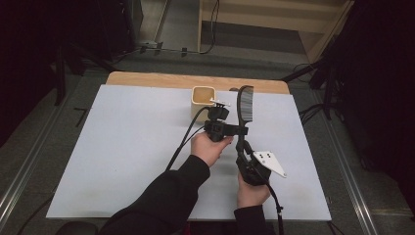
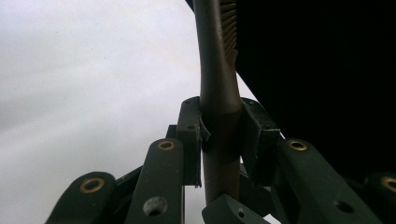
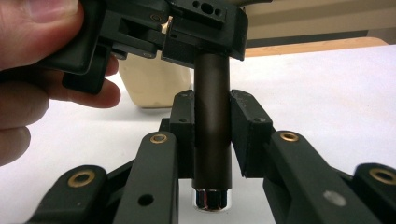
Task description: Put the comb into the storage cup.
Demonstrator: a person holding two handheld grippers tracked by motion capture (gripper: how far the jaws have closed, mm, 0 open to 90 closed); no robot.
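Gripping a dark comb (image 1: 245, 105) by its round handle with both grippers, above the white table (image 1: 122, 147) near the beige cup (image 1: 203, 96).
Left gripper (image 2: 219, 135) and right gripper (image 3: 212, 135) both clamp the handle; it looks stiff, light and smooth, so likely slippery. Hold the handle, not the teeth.

Both grippers held over the white surface (image 1: 122, 147). Left gripper (image 1: 226, 128) jaws clamped on the dark brown comb handle (image 1: 241, 142); right gripper (image 1: 243, 152) grips just below it.
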